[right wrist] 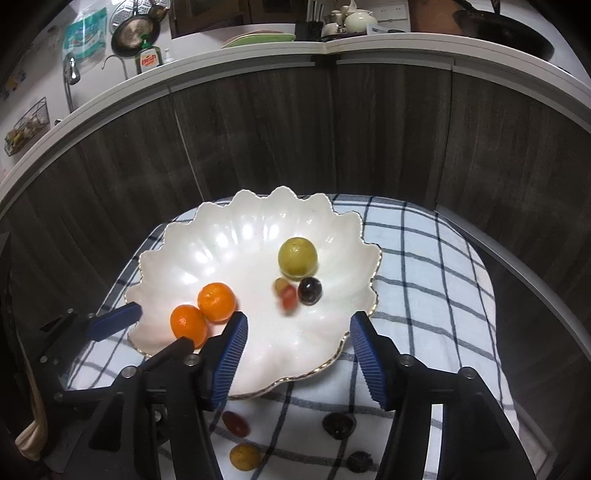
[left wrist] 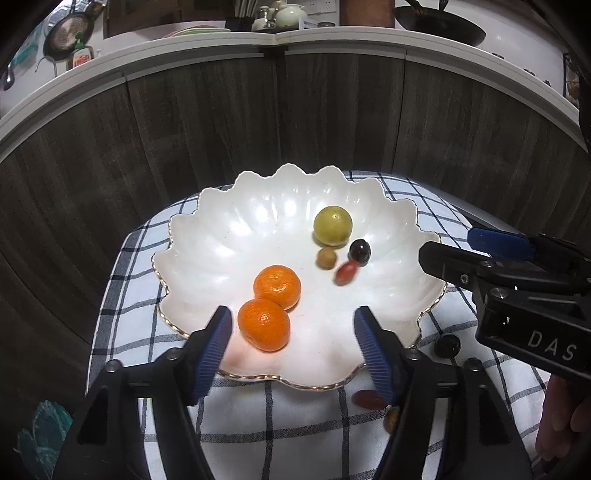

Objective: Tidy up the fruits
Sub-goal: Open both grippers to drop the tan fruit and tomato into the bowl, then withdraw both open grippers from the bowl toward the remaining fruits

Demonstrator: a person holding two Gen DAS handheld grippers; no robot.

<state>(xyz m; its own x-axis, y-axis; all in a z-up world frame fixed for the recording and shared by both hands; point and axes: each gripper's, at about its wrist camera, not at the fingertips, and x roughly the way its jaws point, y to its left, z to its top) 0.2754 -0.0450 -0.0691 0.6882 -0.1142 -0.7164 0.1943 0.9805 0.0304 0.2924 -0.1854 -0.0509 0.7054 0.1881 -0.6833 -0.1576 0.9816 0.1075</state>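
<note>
White plate (right wrist: 177, 254) holding six fruits; four more on cloth (right wrist: 424, 258). Left gripper (left wrist: 291, 347), right gripper (right wrist: 297, 349) both released, empty. Roughly halfway.

- Dark grey wood-grain panel wall (left wrist: 332, 122), vertical seams, standing beyond the fingertips across both views.
- White curved countertop ledge (left wrist: 207, 46) capping that wall, above and ahead of the fingers.
- Round dark metal frying pan (right wrist: 135, 31) hanging on the white back wall, far up-left of the fingers.
- Green dish-soap bottle with red label (right wrist: 149, 59) on the ledge, just below that pan.
- Cream ceramic teapot (right wrist: 360, 18) with small cups, straight ahead, high.
- Large black wok (left wrist: 439, 22) on the ledge, up-right of the fingers.
- Wire wall basket (right wrist: 27, 127) at far left.
- Stacked pale green plates (right wrist: 262, 38) on the ledge.
</note>
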